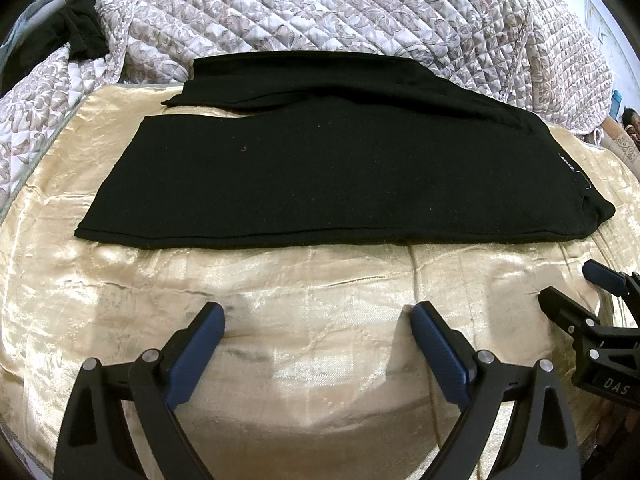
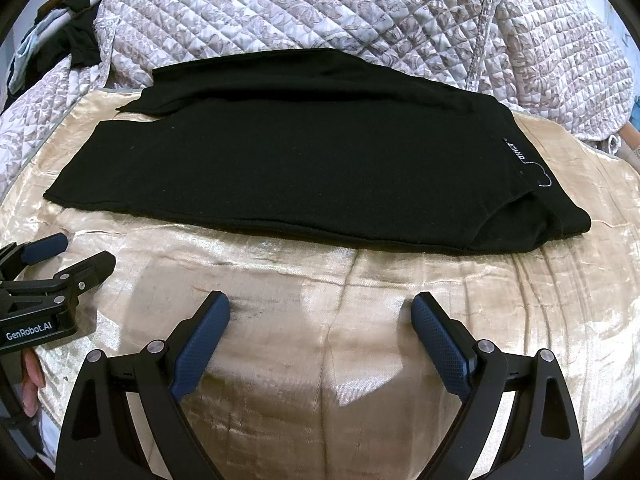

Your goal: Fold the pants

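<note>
The pants (image 1: 320,176) are a matt black knit cloth, soft and slightly fuzzy, with a small woven label (image 2: 517,151) stitched on. Under them lies a cream bedspread (image 1: 320,360) of glossy, creased satin that catches the light. Behind it a quilted cotton blanket (image 1: 320,8) looks matt and puffy. Both grippers are matt black plastic with shiny metal pins; their blue pads (image 2: 200,344) are rubbery and dimpled.

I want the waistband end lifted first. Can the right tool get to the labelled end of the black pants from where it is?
Probably yes. The right tool is open and holds nothing, and only bare gold cover lies between it and the pants at their labelled end.
</note>
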